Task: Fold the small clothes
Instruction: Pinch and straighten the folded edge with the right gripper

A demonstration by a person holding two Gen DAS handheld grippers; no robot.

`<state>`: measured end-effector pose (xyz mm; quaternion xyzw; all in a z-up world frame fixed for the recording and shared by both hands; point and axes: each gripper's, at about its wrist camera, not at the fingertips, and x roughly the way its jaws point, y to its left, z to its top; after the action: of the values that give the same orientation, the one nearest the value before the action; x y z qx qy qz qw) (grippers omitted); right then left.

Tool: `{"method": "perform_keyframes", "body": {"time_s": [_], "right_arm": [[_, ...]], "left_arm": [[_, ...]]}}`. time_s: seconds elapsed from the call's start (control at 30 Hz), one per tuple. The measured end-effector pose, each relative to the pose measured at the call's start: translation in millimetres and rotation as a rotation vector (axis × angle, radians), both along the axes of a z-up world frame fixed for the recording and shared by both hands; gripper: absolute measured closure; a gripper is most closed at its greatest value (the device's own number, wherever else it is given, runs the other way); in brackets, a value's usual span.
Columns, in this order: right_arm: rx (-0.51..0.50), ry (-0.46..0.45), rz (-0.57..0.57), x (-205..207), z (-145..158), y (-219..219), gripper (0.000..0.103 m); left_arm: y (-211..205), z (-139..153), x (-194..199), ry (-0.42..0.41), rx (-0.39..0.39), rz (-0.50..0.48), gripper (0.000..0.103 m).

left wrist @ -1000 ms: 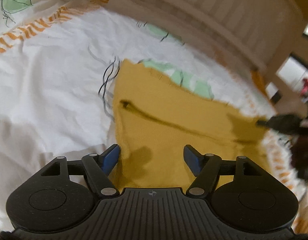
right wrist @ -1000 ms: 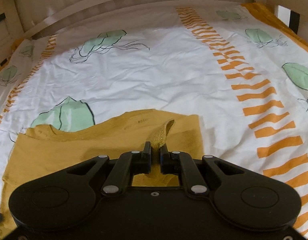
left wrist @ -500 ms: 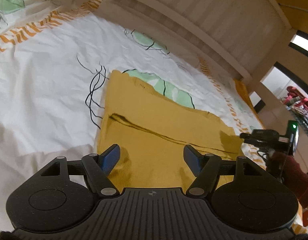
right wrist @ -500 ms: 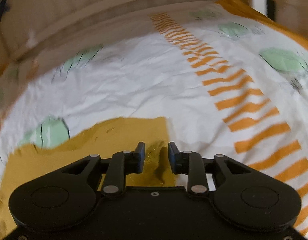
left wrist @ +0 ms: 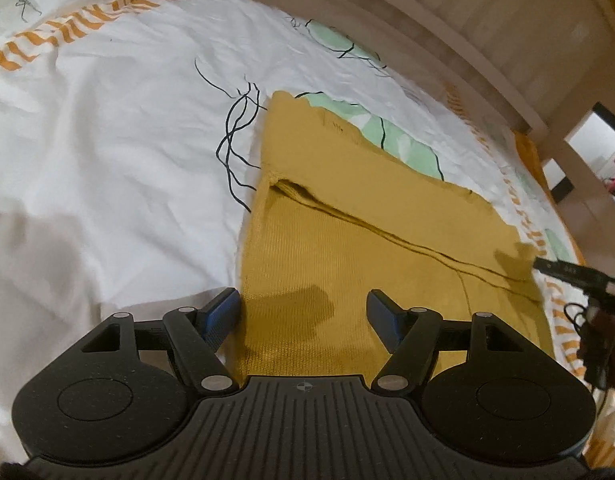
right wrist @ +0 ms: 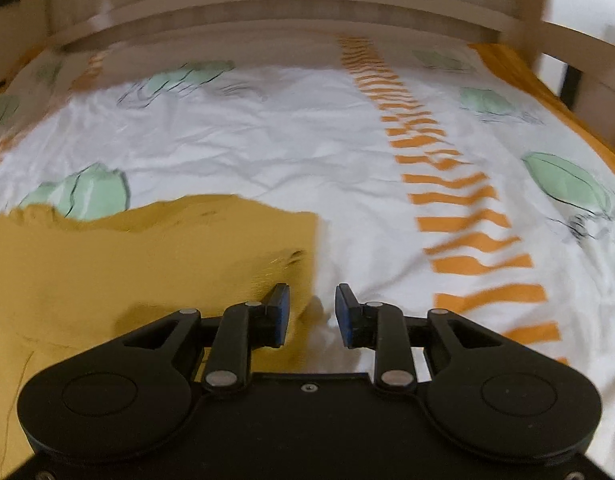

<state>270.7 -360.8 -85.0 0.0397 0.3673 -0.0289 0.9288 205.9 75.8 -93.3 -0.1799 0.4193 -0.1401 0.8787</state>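
Observation:
A mustard-yellow knit garment (left wrist: 347, 248) lies flat on the bed sheet (left wrist: 107, 140), with a folded layer making a seam across it. My left gripper (left wrist: 303, 312) is open and empty, just above the garment's near left edge. My right gripper (right wrist: 311, 312) is open and empty over the garment's right edge (right wrist: 147, 264), its left finger above the cloth and its right finger above the sheet. The right gripper also shows at the far right of the left wrist view (left wrist: 579, 276).
The sheet is white with green leaf prints and an orange striped band (right wrist: 447, 184). A wooden bed rail (right wrist: 291, 8) runs along the far side and a post (left wrist: 563, 128) stands at the right.
My right gripper was shut on a corner of the garment, then opened and let it drop flat. The left gripper stayed open and shifted a little over the garment.

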Motion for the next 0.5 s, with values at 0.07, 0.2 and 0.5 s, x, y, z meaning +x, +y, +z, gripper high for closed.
{"method": "perform_keyframes", "body": {"time_s": [0.07, 0.2, 0.5], "right_arm": [[-0.017, 0.001, 0.039, 8.7, 1.2, 11.7, 0.065], [0.019, -0.016, 0.075, 22.4, 8.0, 25.2, 0.058], [0.286, -0.045, -0.068, 9.9, 2.9, -12.3, 0.056]], "left_arm": [[-0.2, 0.4, -1.1, -0.002, 0.004, -0.003, 0.034], [0.3, 0.5, -0.5, 0.002, -0.003, -0.003, 0.034], [0.9, 0.2, 0.9, 0.009, -0.018, 0.003, 0.034]]}}
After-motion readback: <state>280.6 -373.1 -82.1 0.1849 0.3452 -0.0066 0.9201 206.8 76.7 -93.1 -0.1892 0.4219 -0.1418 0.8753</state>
